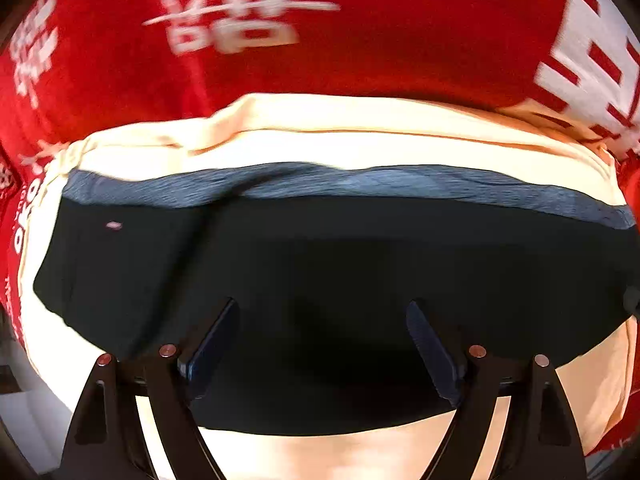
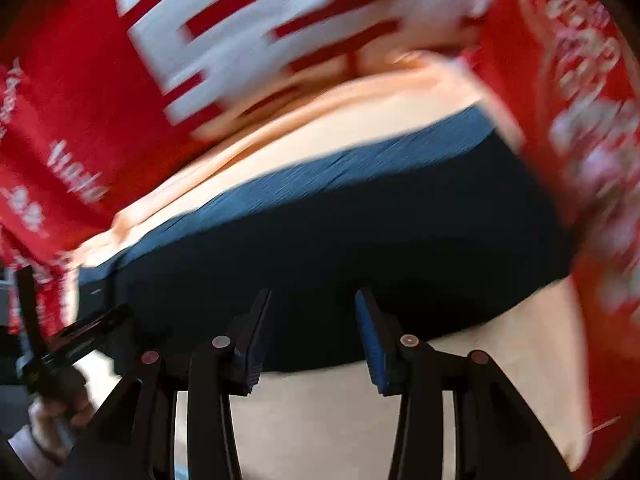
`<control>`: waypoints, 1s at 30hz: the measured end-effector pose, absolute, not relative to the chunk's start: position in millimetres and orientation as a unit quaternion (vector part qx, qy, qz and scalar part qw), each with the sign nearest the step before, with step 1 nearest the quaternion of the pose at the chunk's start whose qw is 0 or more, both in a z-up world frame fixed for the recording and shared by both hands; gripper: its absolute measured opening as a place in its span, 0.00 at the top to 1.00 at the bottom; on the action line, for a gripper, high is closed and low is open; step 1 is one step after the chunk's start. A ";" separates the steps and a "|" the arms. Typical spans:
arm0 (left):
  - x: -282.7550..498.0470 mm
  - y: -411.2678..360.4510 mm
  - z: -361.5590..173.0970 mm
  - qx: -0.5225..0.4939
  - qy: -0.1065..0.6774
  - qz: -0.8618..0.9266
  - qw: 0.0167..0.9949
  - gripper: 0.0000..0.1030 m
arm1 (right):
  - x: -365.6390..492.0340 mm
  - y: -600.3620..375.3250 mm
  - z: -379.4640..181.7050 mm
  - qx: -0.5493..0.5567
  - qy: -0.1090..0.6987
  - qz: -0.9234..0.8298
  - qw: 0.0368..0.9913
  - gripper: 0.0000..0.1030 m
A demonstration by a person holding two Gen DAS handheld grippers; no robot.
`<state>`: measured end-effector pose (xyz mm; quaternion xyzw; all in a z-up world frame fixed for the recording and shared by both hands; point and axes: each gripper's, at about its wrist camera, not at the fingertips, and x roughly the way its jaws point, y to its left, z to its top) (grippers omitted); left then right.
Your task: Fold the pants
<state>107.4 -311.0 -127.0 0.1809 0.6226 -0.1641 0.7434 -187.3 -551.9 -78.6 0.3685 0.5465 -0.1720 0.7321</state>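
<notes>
Below both claws, the dark folded pants (image 1: 320,264) lie on a cream cloth (image 1: 320,144) over a red printed sheet (image 1: 400,40). Left claw (image 1: 322,344) and right claw (image 2: 314,336) stand open, holding nothing.
</notes>
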 end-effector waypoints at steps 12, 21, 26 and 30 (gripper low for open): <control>187.6 -146.1 -126.5 0.170 0.621 -0.133 0.754 0.16 | -118.6 -342.5 -115.7 0.514 0.534 -0.022 0.671 0.56; 206.3 -59.7 -160.7 0.139 0.643 -0.099 0.747 0.16 | -89.6 -266.8 -154.7 0.572 0.516 -0.017 0.638 0.56; 217.1 -69.2 -166.7 0.146 0.628 -0.114 0.756 0.16 | -78.6 -265.3 -166.0 0.589 0.503 -0.036 0.631 0.61; 234.1 -73.2 -167.8 0.184 0.600 -0.114 0.770 0.16 | -66.0 -274.4 -135.3 0.547 0.508 -0.044 0.664 0.91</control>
